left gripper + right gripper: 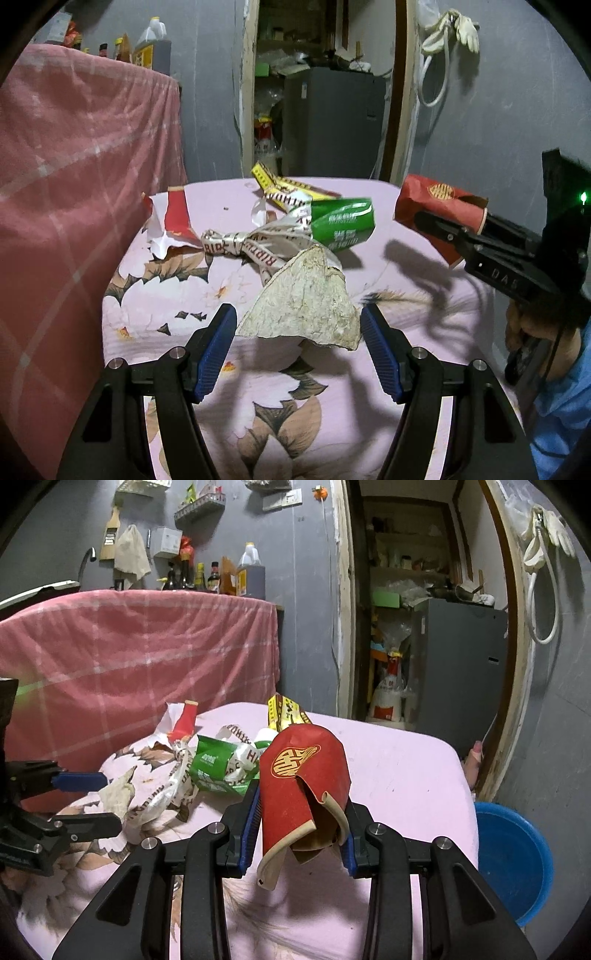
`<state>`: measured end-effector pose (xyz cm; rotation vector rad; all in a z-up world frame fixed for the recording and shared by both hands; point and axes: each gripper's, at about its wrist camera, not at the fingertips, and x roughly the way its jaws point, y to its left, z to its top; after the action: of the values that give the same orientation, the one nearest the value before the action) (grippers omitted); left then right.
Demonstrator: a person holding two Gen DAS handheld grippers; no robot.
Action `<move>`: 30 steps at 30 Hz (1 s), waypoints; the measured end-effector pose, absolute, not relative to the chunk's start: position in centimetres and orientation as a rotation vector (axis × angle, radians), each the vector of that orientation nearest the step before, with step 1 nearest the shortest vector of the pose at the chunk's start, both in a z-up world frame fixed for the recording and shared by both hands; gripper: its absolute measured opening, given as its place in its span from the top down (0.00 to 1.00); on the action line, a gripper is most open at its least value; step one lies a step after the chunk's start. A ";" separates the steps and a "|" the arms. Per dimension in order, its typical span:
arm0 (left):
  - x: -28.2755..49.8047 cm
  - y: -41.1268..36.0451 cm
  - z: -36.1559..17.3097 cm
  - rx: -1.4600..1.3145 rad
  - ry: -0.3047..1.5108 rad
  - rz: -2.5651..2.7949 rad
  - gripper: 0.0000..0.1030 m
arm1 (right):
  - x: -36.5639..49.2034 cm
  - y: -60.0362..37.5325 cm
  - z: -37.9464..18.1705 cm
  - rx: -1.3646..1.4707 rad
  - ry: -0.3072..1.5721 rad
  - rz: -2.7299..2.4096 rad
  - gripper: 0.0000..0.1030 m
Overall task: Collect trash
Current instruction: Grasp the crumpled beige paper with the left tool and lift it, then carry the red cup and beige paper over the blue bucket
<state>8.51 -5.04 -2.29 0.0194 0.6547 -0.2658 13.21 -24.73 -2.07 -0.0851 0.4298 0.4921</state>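
Observation:
Trash lies on a table with a pink floral cloth [369, 424]. My left gripper [298, 325] is open, its blue pads either side of a crumpled beige paper piece [306, 299]. Behind it lie a white printed ribbon wrapper [255, 243], a green packet [343, 221], a torn red-and-white wrapper [173, 218] and a yellow wrapper [280, 184]. My right gripper [301, 812] is shut on a crushed red paper cup [303, 775], held above the table; it also shows in the left wrist view [432, 206].
A blue basin [513, 860] stands on the floor right of the table. A pink checked cloth [129, 657] covers a counter at left, with bottles on top. An open doorway behind shows a grey cabinet [458, 661].

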 end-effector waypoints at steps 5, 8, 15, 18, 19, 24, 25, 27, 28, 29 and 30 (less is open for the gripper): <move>9.1 -5.7 -1.2 -0.013 0.601 -0.275 0.38 | 12.6 -25.2 -1.4 -0.082 0.378 0.475 0.67; 9.8 -6.5 -0.4 -0.023 0.565 -0.288 0.38 | 12.2 -25.8 -0.8 -0.081 0.337 0.454 0.67; 11.8 -9.0 1.6 -0.061 0.477 -0.330 0.38 | 11.5 -28.2 0.8 -0.077 0.242 0.377 0.67; 12.9 -10.3 2.3 -0.087 0.456 -0.353 0.38 | 11.5 -29.8 1.6 -0.063 0.210 0.336 0.67; 13.4 -10.9 2.4 -0.089 0.451 -0.361 0.38 | 11.6 -30.3 1.8 -0.054 0.204 0.323 0.67; 15.3 -13.3 2.3 -0.100 0.457 -0.385 0.38 | 12.3 -33.3 2.3 -0.003 0.197 0.260 0.67; 15.6 -13.7 2.3 -0.105 0.459 -0.390 0.38 | 12.4 -33.8 2.4 0.002 0.195 0.248 0.67; 16.1 -14.4 2.2 -0.107 0.461 -0.402 0.38 | 12.3 -34.6 2.4 0.005 0.190 0.230 0.67; 16.3 -14.7 2.2 -0.103 0.458 -0.407 0.38 | 12.3 -34.9 2.4 0.007 0.187 0.220 0.67; 16.5 -15.3 2.2 -0.098 0.456 -0.412 0.38 | 12.3 -35.4 2.5 0.010 0.182 0.207 0.67; 16.7 -15.6 2.3 -0.098 0.453 -0.417 0.38 | 12.3 -35.8 2.5 0.013 0.177 0.196 0.67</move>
<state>16.67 -15.63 2.28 -0.0981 0.4529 -0.4167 12.26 -35.77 2.50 0.0127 0.1773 0.1964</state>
